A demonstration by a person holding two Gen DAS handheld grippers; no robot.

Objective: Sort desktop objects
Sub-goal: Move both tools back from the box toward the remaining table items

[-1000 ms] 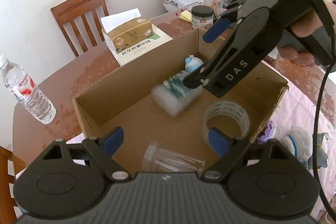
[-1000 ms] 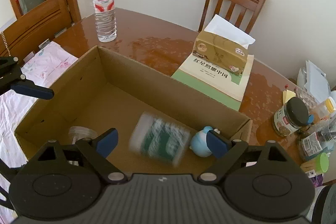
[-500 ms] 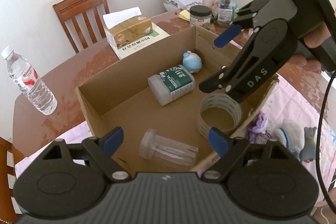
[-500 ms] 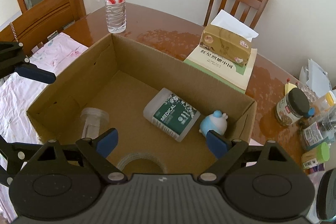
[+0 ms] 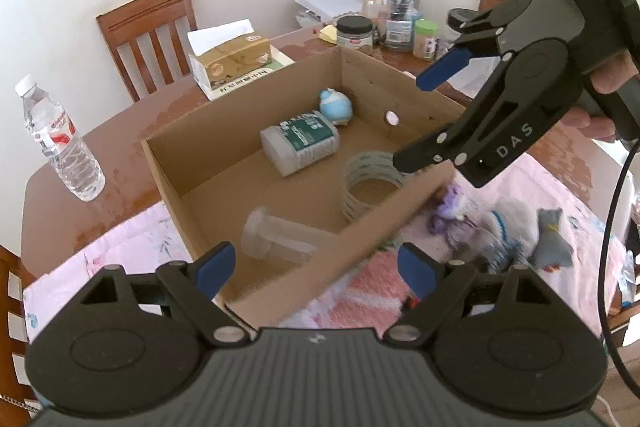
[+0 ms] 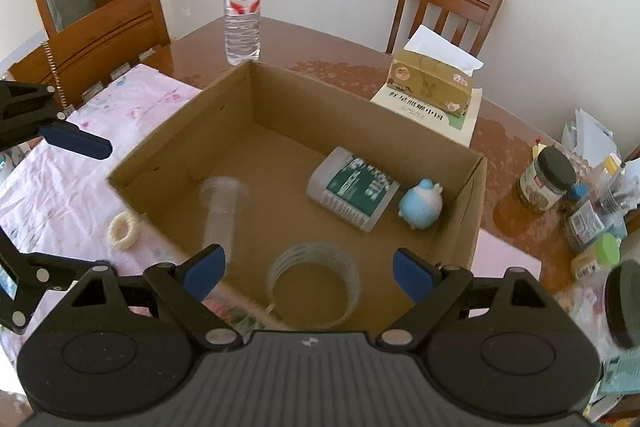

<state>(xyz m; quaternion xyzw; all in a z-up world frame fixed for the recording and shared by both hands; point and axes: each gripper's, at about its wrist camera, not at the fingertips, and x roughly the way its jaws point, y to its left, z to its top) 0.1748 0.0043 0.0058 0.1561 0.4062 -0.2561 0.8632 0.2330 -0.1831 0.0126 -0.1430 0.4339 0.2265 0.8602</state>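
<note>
An open cardboard box (image 5: 168,183) (image 6: 352,99) stands on the table. In it lie a white bottle with a green label (image 5: 300,141) (image 6: 352,187), a small blue toy (image 5: 335,105) (image 6: 421,203), a roll of clear tape (image 5: 370,183) (image 6: 314,281) and a clear plastic cup (image 5: 276,239) (image 6: 220,211). My left gripper (image 5: 316,267) is open and empty above the box's near wall. My right gripper (image 6: 308,267) is open and empty above the box; it also shows in the left wrist view (image 5: 416,115).
A water bottle (image 5: 60,143) (image 6: 242,11), a tissue box on a book (image 5: 232,61) (image 6: 434,83) and several jars (image 5: 356,33) (image 6: 548,179) stand around the box. Soft toys (image 5: 516,227) and a white ring (image 6: 124,231) lie on the pink cloth. Chairs ring the table.
The white bottle dropped from my right gripper into the box and came to rest by the blue toy. Both grippers have drawn back and upward from the box.
</note>
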